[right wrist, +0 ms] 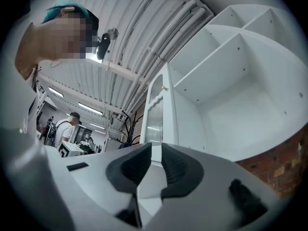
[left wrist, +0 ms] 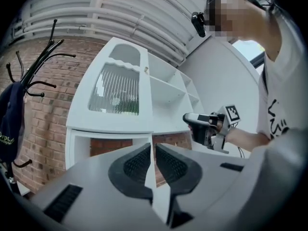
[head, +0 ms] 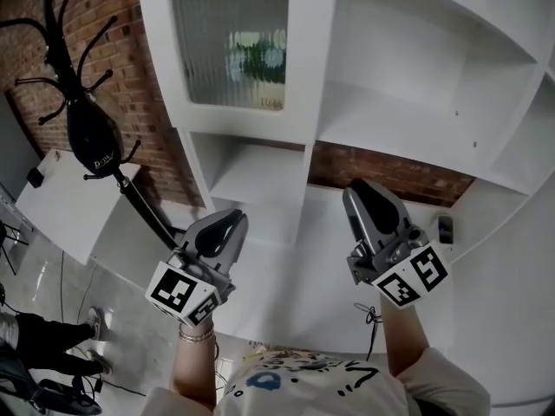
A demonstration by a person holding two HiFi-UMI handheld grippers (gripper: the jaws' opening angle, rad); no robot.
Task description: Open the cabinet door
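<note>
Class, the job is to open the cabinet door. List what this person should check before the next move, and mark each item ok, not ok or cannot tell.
1. Cabinet door is shut and waiting to be opened: ok.
2. Knob found: ok; a small knob sits on the door's edge.
3. Left tongs empty: ok; shut, nothing between them.
4. Right tongs empty: ok; shut, nothing between them.
5. Tongs at the knob: not ok; both are apart from the door.
6. Room for the door to swing: cannot tell; a coat stand stands beside the cabinet.
</note>
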